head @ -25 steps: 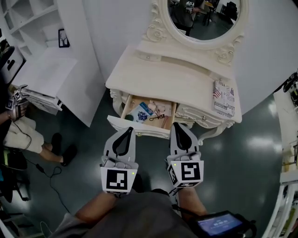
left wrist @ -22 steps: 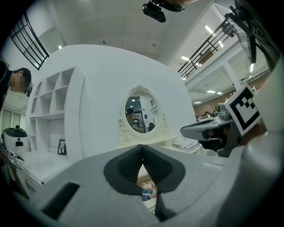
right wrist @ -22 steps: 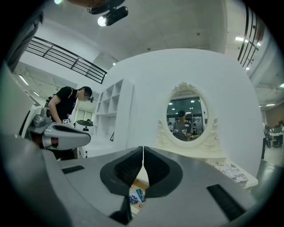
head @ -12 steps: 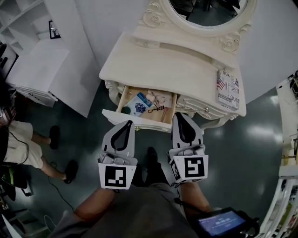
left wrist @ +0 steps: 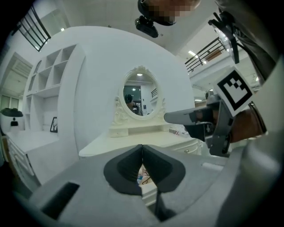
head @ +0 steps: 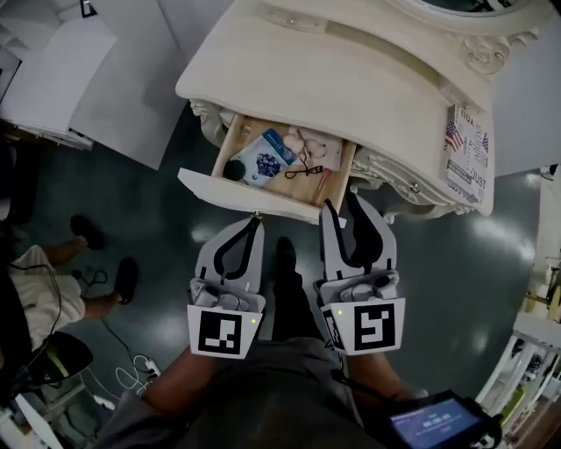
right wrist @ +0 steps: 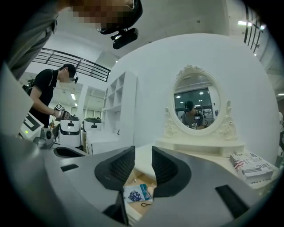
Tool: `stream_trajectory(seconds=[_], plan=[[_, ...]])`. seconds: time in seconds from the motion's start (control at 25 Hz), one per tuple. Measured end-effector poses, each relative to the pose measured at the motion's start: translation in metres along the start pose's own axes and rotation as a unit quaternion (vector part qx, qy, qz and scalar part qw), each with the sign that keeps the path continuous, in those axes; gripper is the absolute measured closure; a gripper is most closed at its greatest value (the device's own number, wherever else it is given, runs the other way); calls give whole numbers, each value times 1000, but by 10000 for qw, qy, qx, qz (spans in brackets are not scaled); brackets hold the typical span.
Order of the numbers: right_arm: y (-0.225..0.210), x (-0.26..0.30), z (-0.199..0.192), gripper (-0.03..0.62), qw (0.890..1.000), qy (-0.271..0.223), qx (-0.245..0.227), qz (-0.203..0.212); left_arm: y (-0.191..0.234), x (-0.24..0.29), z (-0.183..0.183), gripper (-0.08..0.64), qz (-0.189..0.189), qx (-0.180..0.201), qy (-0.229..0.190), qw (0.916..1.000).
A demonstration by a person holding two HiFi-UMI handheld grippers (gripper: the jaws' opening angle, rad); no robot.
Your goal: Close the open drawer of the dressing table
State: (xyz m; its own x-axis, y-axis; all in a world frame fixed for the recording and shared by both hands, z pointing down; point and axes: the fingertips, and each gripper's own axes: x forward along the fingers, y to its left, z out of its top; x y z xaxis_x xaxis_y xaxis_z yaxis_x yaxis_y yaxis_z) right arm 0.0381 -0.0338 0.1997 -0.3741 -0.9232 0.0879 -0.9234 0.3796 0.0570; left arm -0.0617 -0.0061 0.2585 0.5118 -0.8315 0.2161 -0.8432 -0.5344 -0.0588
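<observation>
The open pale-wood drawer (head: 250,198) projects from the cream carved bench (head: 351,83) directly ahead, its front panel crosswise to both tools: my left tool (head: 254,224), pressed together, nears its middle; my right tool (head: 340,209), slightly spread and empty, its right end.

so the mirror (head: 478,17) gets chopped off by the top edge in the head view, only its lower rim shows. The back of the drawer (head: 254,202) is hidden under the tabletop (head: 351,96), and the pale bits (head: 316,145) and the dark round thing (head: 233,169) inside are too small to name. Print on the booklet (head: 465,149) is unreadable. The person (head: 39,281) at the left is cut by the edge, same with the screen (head: 434,423) at the bottom. In the left gripper view the closed left gripper (left wrist: 142,150) blocks nearly all of the drawer, just a sliver peeks through
</observation>
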Motion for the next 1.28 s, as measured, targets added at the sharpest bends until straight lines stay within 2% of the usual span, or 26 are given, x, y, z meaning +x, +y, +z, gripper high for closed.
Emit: stream_trajectory(seconds=[0.24, 0.52, 0.68, 0.8, 1.28], plan=[[13, 13, -28, 492, 9992, 207, -95, 336, -5, 13, -56, 542, -63, -238, 298, 9993], [23, 14, -62, 491, 9976, 439, 57, 524, -20, 17, -100, 391, -207, -595, 472, 9969], [26, 15, -69, 491, 9972, 371, 25, 651, -15, 22, -113, 377, -108, -676, 465, 9966], [27, 12, -82, 491, 9959, 586, 53, 684, -7, 27, -122, 374, -13, -709, 452, 9965], [20, 25, -95, 491, 9957, 625, 124, 675, 2, 45, -146, 362, 134, -1122, 548, 9921]])
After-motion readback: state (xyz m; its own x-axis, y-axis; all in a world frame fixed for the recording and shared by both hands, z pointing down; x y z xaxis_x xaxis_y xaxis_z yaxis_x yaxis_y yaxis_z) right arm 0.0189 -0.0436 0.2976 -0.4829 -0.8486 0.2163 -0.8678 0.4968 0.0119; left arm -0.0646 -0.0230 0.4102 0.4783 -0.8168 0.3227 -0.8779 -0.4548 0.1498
